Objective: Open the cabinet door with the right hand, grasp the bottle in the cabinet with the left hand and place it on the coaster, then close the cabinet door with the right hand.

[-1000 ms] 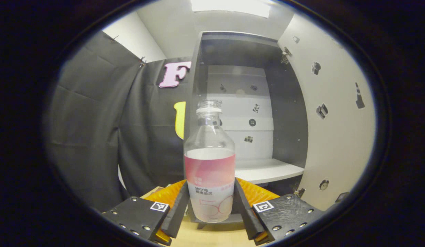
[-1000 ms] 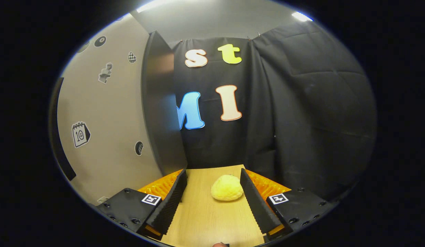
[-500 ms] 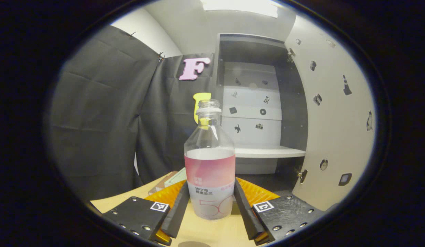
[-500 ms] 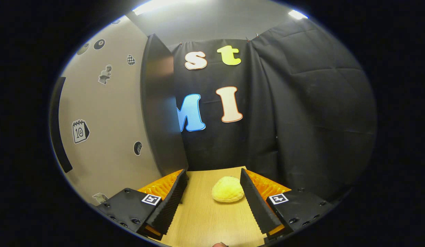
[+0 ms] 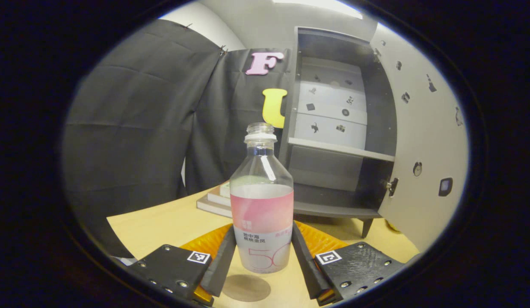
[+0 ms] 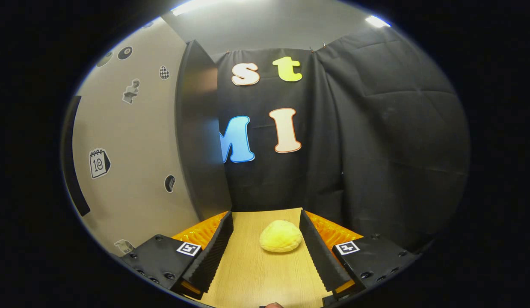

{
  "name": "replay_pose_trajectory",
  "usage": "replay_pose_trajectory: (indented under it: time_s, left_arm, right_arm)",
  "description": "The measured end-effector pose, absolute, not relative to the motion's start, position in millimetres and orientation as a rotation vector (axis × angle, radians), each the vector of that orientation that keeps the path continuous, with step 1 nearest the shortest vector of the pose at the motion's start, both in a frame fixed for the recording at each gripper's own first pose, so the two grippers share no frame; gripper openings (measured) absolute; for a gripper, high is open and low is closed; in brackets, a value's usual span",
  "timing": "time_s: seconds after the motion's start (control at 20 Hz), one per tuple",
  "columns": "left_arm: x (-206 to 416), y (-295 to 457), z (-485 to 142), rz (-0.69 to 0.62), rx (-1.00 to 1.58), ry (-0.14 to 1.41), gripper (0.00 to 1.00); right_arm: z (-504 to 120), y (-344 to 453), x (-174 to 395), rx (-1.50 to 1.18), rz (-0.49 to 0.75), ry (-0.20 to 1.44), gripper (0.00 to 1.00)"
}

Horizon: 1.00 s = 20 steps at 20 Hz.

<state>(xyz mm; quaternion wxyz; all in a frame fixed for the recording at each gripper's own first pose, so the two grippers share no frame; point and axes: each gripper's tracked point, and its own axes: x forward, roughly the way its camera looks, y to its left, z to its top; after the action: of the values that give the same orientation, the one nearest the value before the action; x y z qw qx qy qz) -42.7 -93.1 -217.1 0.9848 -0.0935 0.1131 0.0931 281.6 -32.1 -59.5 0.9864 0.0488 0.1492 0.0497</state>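
In the left gripper view, my left gripper (image 5: 262,256) is shut on a clear bottle (image 5: 261,214) with a pink label and no cap. The bottle stands upright between both fingers, out of the cabinet and over the wooden table (image 5: 162,222). A round brown coaster (image 5: 244,287) lies on the table just below and slightly left of the bottle's base. The grey cabinet (image 5: 333,171) stands behind to the right, its door (image 5: 423,141) swung wide open. In the right gripper view, my right gripper (image 6: 265,248) is open and low over the table, with the open door (image 6: 132,141) on its left.
A stack of books (image 5: 215,199) lies on the table left of the cabinet. A yellow bun-shaped thing (image 6: 280,236) sits on the table ahead, between my right gripper's fingers but not touched by them. Black cloth walls close off the back and sides.
My left gripper has drawn back and down from the cabinet with the bottle. The table, books and coaster have come into view. The right gripper has barely moved.
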Motion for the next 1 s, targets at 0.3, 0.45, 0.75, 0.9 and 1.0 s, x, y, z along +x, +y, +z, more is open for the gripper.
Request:
replay_pose_trajectory:
  time_s: [0.3, 0.45, 0.75, 0.9, 1.0]
  left_arm:
    - [-48, -90, -269, 0.21, -0.155, 0.263, 0.74]
    - [-50, -89, -289, 0.218, -0.141, 0.285, 0.74]
    - [-63, -90, -321, 0.229, -0.133, 0.331, 0.72]
    - [-71, -92, -324, 0.229, -0.131, 0.335, 0.76]
    - [-74, -94, -325, 0.222, -0.119, 0.344, 0.72]
  right_arm:
    - [-44, -23, 280, 0.046, 0.118, 0.284, 0.98]
    - [-38, -17, 279, 0.022, 0.129, 0.279, 0.98]
    - [-33, -4, 276, -0.002, 0.149, 0.268, 0.98]
    - [-37, 2, 276, 0.001, 0.157, 0.275, 0.98]
    - [-41, 6, 276, 0.002, 0.161, 0.28, 0.98]
